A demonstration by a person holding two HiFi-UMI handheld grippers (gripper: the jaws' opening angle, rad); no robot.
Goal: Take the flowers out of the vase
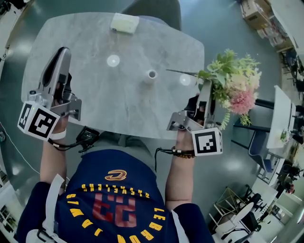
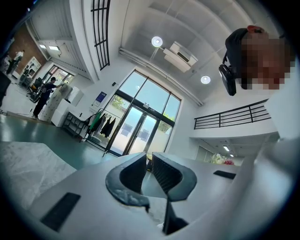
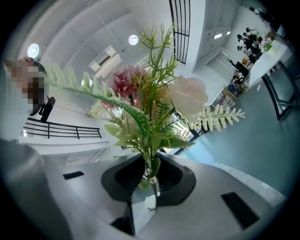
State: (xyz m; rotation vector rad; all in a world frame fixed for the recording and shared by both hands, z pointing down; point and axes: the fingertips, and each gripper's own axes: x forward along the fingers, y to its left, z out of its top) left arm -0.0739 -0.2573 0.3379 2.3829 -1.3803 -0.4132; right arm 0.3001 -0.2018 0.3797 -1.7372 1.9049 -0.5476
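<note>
A small white vase stands upright near the middle of the grey marble table; its mouth shows no flowers. My right gripper is at the table's right edge, shut on the stems of the flower bunch. The pink and cream blooms with green fern hang out past the table, and a bare stem end points left toward the vase. In the right gripper view the flower bunch rises from between the closed jaws of the gripper. My left gripper rests over the table's left side, shut and empty, seen also as the gripper.
Two white discs lie on the table beside the vase. A pale box sits at the far edge, with a chair behind it. A white desk and more furniture stand on the floor to the right.
</note>
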